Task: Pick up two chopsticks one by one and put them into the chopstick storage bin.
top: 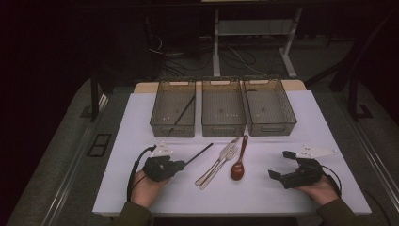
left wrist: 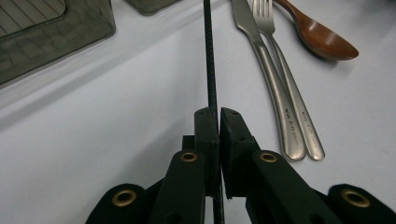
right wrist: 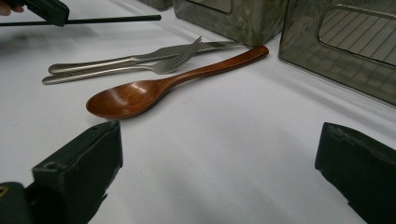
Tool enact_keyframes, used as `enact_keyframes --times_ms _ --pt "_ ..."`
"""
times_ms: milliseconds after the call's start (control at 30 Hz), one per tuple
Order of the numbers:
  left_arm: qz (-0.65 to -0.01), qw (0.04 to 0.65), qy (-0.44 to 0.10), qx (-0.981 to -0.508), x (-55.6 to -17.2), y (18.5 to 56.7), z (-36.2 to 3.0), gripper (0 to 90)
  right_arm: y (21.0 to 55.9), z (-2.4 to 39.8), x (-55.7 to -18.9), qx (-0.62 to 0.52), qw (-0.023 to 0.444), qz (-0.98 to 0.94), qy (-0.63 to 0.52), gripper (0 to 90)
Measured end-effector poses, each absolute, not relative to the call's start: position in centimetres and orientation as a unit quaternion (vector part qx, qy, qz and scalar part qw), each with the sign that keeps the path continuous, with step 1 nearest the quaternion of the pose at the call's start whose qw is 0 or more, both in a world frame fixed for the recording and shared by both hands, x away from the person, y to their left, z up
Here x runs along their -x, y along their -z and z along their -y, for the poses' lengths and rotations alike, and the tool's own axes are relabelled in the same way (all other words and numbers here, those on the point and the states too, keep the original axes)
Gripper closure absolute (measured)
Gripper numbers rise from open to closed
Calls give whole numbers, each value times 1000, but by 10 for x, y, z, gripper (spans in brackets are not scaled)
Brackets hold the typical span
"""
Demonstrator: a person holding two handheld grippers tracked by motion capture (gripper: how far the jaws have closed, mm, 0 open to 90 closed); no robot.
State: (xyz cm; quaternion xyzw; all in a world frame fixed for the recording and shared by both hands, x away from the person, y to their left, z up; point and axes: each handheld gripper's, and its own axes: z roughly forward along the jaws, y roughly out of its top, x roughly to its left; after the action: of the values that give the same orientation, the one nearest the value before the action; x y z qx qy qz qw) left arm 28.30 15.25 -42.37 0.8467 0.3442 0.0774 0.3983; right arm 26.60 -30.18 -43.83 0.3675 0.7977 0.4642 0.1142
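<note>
The thin black chopstick (left wrist: 209,60), clamped in the left tongs (top: 181,164), should probably stay level going toward the left smoky plastic bin (top: 172,109) ahead, while the right tongs (top: 281,164) wait wide open.

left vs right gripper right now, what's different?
The left gripper has its jaws shut on a thin black chopstick; the right gripper stands wide open and holds nothing. The left sits beside the knife; the right sits to the right of the wooden spoon. Both stay low over the white table.
</note>
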Motion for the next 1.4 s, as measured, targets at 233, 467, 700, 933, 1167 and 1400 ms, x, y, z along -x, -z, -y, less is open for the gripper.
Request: enact_keyframes --times_ms 233,467,700,933,1167,1400 --pt "-339 407 -72 -845 -283 415 -156 857 438 302 -266 -369 114 -798 -463 2" --pt "-341 417 -70 -840 -285 405 -158 857 438 302 -266 -368 115 -798 -464 3" --pt "-342 426 -81 -834 -290 392 -163 857 438 302 -266 -369 114 -798 -463 2" --pt "-349 432 -93 -827 -299 381 -168 857 439 302 -266 -370 115 -798 -462 3" --pt "-362 429 -106 -821 -310 373 -171 857 439 302 -266 -371 115 -797 -462 2" --pt "-372 427 -119 -815 -329 361 -174 857 439 302 -266 -374 116 -796 -463 2"
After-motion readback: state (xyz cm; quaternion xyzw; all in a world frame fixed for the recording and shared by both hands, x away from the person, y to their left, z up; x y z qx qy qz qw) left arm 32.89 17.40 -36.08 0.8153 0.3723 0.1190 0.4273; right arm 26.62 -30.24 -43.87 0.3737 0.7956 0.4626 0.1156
